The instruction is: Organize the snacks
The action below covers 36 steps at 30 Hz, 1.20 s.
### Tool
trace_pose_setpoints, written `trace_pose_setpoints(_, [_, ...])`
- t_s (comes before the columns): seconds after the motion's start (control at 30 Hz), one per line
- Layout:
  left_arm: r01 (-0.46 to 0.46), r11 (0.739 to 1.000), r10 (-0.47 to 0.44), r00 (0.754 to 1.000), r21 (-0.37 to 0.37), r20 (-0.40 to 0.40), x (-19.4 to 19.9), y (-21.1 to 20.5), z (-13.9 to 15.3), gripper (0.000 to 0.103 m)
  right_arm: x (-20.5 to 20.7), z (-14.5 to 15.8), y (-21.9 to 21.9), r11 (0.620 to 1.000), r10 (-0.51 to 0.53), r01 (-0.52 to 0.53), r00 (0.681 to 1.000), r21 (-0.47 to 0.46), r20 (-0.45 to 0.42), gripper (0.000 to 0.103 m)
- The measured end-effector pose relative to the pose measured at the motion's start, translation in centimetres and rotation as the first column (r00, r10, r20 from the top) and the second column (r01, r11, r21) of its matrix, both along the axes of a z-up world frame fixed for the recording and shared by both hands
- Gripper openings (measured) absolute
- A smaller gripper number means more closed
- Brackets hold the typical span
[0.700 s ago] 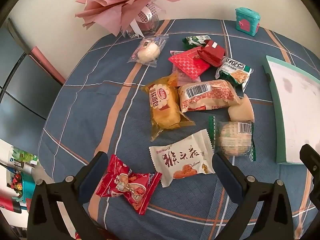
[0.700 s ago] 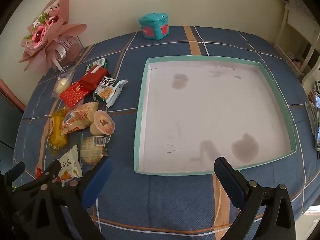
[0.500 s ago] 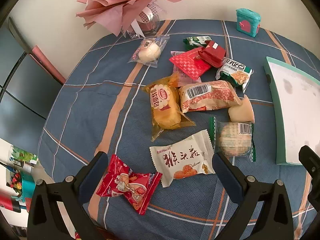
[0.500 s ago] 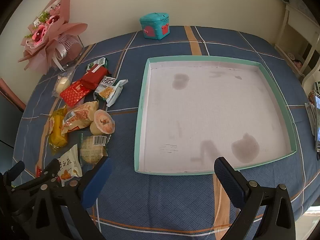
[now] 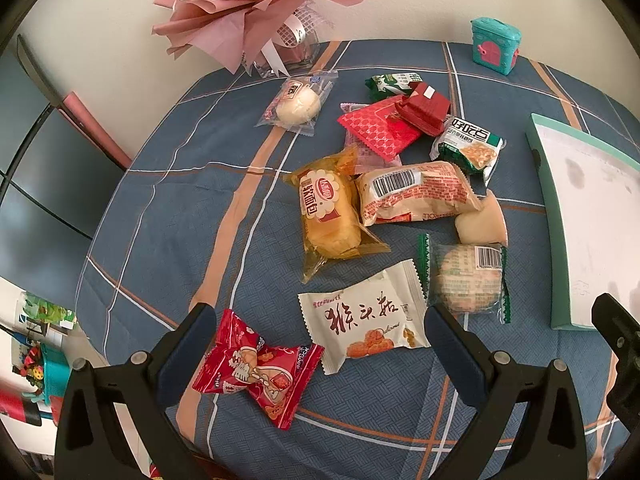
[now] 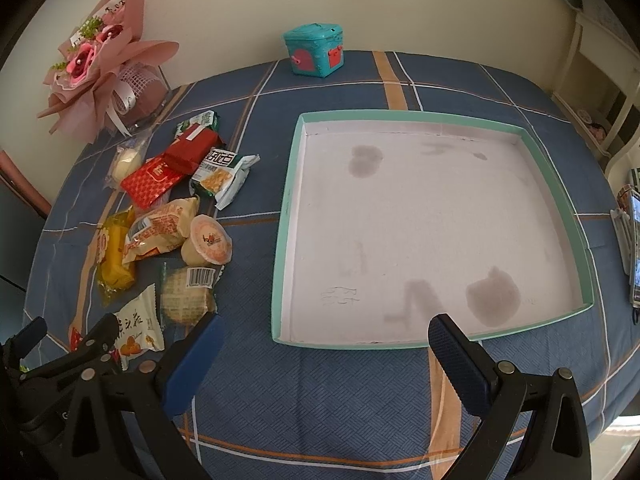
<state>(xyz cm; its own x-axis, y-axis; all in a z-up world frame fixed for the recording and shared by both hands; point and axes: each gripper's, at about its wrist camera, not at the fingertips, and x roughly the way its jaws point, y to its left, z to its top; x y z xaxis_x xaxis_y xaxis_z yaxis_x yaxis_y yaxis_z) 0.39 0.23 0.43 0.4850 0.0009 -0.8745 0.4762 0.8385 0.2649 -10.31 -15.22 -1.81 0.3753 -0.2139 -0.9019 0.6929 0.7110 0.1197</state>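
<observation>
Several wrapped snacks lie loose on the blue plaid tablecloth. My left gripper [image 5: 316,344] is open and empty, low over the red candy packet [image 5: 256,364] and the white cracker packet [image 5: 366,316]. Beyond them lie a yellow bread packet [image 5: 328,212], an orange packet [image 5: 412,196] and a round cake in a green-edged wrapper [image 5: 466,280]. My right gripper [image 6: 324,356] is open and empty at the near rim of the shallow teal tray [image 6: 284,216], whose white floor holds nothing. The snack pile [image 6: 168,220] lies left of the tray.
A pink flower bouquet [image 5: 248,4] stands at the table's far left edge. A small teal box [image 6: 314,54] sits at the far edge behind the tray. The left gripper's body [image 6: 60,368] shows at the right wrist view's lower left. A chair stands off the table's right.
Both grippers have crept slightly forward; the view barely shifts. Nothing on the table has moved.
</observation>
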Motion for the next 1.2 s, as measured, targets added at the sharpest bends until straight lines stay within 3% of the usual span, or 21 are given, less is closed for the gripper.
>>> trace_pose_setpoints(1.2, [-0.002, 1.0, 0.002, 1.0, -0.002, 0.002, -0.14, 0.04, -0.05, 0.103, 0.31, -0.18, 0.17, 0.999, 0.016, -0.016, 1.0, -0.039, -0.009, 0.103])
